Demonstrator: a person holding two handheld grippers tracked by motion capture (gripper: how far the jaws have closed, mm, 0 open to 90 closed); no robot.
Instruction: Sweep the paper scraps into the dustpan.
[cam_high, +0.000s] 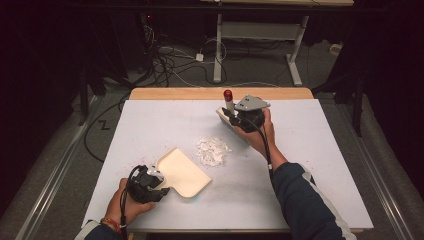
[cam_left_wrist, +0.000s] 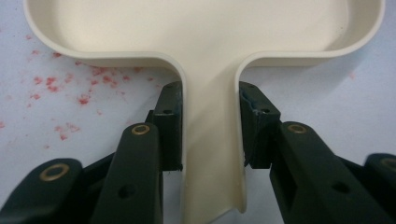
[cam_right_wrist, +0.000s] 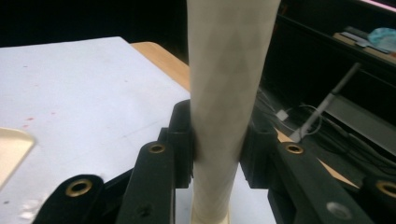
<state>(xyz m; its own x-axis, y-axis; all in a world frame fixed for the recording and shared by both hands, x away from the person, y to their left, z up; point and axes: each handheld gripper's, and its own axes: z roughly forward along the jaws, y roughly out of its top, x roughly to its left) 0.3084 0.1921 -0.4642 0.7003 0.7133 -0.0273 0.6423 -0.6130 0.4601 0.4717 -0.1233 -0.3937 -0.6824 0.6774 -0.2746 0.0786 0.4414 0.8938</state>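
A: Starting at the left — what lay round the dustpan?

B: The cream dustpan sat on the white table, near its front-left part, with faint red specks scattered on the surface just beside its rim. Its open mouth faced up and right, toward a small heap of white scraps near the middle of the table. Nothing stood between pan and heap.

A: And the left gripper?

B: It was clenched on the dustpan's handle; in the left gripper view both black pads pressed against the handle's two sides. The left hand came in from the bottom edge, low over the table, and the gripper pointed up and right along the handle.

A: Further right?

B: The right gripper was grasping a brush by its pale handle — the red cap stood uppermost, near the table's far edge, well apart from the scraps. In the right gripper view the handle rose upright between the jaws, both pads tight on it.

A: The arm's pose?

B: The right hand reached forward from a dark sleeve with a white stripe, the forearm angled up and left, and the grey plate sat on top of the gripper. Beyond the table, cables lay on the floor beside a white table frame.
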